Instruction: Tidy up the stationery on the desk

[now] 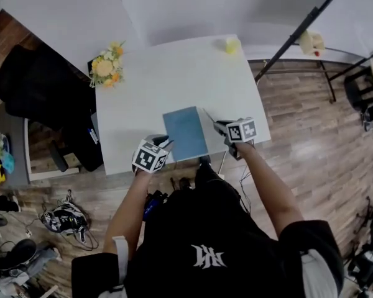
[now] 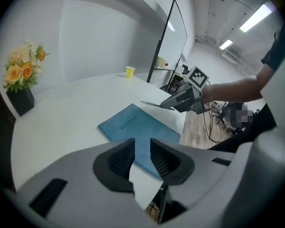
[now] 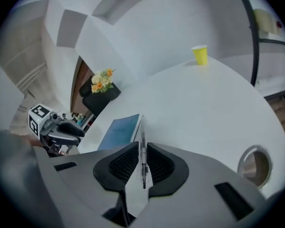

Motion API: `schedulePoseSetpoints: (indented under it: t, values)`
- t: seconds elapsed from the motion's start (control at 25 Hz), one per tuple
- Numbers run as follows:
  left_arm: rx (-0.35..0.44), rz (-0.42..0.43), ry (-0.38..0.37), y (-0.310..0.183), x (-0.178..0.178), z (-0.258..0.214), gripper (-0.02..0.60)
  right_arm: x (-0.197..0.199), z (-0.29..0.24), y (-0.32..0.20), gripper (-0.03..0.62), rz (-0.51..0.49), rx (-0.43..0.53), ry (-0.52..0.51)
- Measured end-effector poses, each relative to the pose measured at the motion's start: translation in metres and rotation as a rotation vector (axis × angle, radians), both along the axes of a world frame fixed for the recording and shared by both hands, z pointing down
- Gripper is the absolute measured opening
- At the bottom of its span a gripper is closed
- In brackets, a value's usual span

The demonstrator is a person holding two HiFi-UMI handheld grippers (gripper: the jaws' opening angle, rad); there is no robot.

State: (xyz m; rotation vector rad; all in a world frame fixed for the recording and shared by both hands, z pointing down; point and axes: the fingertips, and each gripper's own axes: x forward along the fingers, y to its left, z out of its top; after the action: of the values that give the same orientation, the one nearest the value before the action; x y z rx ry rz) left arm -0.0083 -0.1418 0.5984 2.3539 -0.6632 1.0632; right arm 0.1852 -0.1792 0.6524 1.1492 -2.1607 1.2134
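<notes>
A blue notebook (image 1: pixel 185 132) (image 2: pixel 137 129) (image 3: pixel 116 132) lies flat near the front edge of the white desk (image 1: pixel 174 73). My right gripper (image 1: pixel 219 126) (image 3: pixel 143 151) hovers just right of the notebook. It is shut on a slim clear pen (image 3: pixel 143 144), whose tip (image 1: pixel 208 115) (image 2: pixel 149 103) points over the notebook's right edge. My left gripper (image 1: pixel 163 143) (image 2: pixel 141 148) sits at the notebook's front left corner. Its jaws stand a narrow gap apart with nothing held, and the notebook shows through the gap.
A yellow cup (image 1: pixel 232 44) (image 2: pixel 129 71) (image 3: pixel 199 54) stands at the desk's far right. A flower pot (image 1: pixel 105 70) (image 2: pixel 21 80) (image 3: pixel 102 82) occupies the far left corner. A cable hole (image 3: pixel 254 163) lies near the right edge. A black stand pole (image 1: pixel 298 33) rises beyond the desk.
</notes>
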Motion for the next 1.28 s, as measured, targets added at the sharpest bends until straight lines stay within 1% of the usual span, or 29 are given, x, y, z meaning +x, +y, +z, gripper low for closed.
schedulePoseSetpoints:
  t: [0.16,0.28,0.32,0.44,0.6,0.88,1.28]
  values:
    - [-0.014,-0.006,0.031,0.013,-0.012,0.005,0.103,-0.011,0.009,0.015,0.077,0.134,-0.045,-0.012]
    - [-0.031,-0.010,0.044,0.023,-0.018,0.009,0.103,-0.022,0.009,0.022,0.077,0.196,-0.061,-0.076]
    - [-0.037,-0.010,0.050,0.026,-0.019,0.009,0.103,-0.025,0.008,0.023,0.077,0.201,-0.060,-0.085]
    - [-0.049,-0.002,0.074,0.034,-0.017,0.008,0.103,-0.027,0.010,0.025,0.077,0.207,-0.053,-0.063]
    - [-0.045,-0.002,0.094,0.041,-0.017,0.005,0.103,-0.032,0.016,0.030,0.077,0.213,-0.069,-0.052]
    - [-0.058,-0.006,0.104,0.051,-0.022,0.007,0.103,-0.040,0.020,0.032,0.077,0.215,-0.085,-0.070]
    - [-0.063,-0.019,0.106,0.057,-0.026,0.007,0.103,-0.043,0.027,0.035,0.078,0.183,-0.096,-0.021]
